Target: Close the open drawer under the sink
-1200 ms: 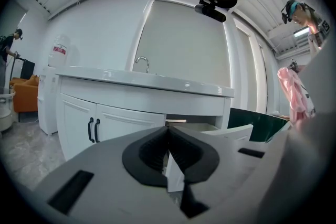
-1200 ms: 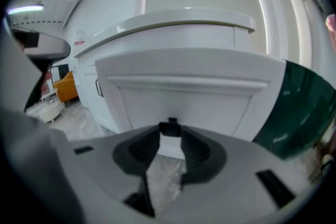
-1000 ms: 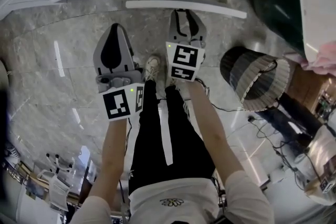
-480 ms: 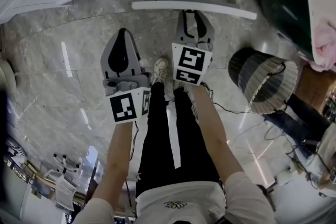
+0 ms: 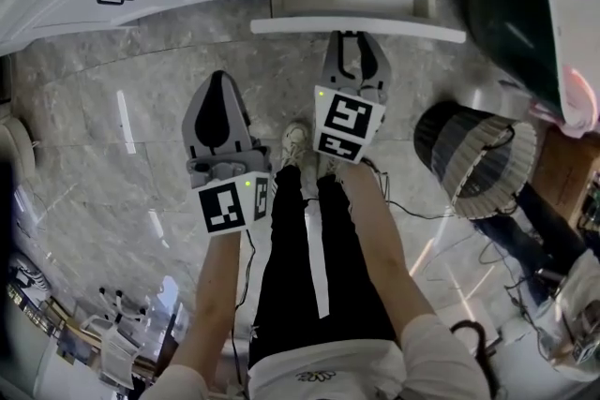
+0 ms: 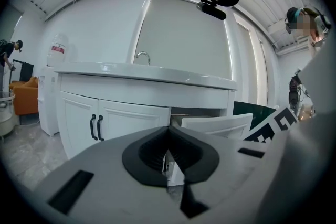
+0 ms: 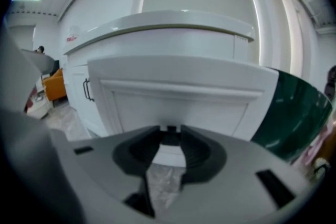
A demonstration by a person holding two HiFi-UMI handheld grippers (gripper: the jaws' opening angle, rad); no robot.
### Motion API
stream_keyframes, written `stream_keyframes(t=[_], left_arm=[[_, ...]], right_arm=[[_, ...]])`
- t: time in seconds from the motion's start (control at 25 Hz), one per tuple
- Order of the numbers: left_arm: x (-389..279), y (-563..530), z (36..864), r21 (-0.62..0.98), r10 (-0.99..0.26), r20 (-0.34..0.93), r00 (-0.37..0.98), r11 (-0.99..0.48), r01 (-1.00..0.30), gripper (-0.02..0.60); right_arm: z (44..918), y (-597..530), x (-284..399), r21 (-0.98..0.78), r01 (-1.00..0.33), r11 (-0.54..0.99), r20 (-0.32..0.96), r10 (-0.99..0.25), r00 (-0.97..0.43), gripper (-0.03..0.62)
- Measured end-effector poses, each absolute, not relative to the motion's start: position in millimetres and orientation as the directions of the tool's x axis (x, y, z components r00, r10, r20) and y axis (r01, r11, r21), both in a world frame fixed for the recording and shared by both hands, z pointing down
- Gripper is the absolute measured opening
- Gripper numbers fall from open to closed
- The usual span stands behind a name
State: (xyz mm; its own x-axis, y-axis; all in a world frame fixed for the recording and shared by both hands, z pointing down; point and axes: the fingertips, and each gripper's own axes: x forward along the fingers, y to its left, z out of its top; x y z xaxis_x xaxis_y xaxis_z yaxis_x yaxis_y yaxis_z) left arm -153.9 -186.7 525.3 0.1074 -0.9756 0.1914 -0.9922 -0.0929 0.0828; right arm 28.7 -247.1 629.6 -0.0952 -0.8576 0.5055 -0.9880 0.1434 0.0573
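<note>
Since the person has shuffled a little closer over the last second, the open drawer (image 7: 178,86) now sits dead ahead of the right hand-held gripper (image 7: 171,131). Its white front fills that gripper's view, and the tips are either just short of the panel or grazing it, can't tell which. Those jaws stand partly apart with nothing between them, just the drawer's lower edge and some floor showing through the gap. The left hand-held gripper (image 6: 168,131) hangs back beside it, jaws pinched together and empty, with the drawer ahead to its right and the cabinet doors (image 6: 126,120) ahead to its left. My read is that the lining-up is basically done and a straight push is what's left, since the drawer is still pulled well out from under the sink's tabletop (image 6: 142,72). The floor (image 5: 103,155) below both is glossy grey marble-look tile, so probably slippery. A striped basket (image 5: 469,155) stands off to the right of the right one, with cables (image 5: 422,211) trailing near it.
</note>
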Motion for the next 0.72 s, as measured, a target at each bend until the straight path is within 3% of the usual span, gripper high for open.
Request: stream_keyframes(t=[0.32,0.72], left_arm=[[-151,-190,537,0.108,-0.98,0.185,0.076,-0.056,-0.993,0.02],[-141,-202,540,0.12,-0.978,0.178,0.106,-0.085,-0.989,0.02]], right_arm=[[625,-259,19,0.168,-0.94,0.296,0.489,-0.853,-0.182,0.141],[627,-294,26,0.143,-0.959,0.246,0.501,-0.853,-0.144,0.141]])
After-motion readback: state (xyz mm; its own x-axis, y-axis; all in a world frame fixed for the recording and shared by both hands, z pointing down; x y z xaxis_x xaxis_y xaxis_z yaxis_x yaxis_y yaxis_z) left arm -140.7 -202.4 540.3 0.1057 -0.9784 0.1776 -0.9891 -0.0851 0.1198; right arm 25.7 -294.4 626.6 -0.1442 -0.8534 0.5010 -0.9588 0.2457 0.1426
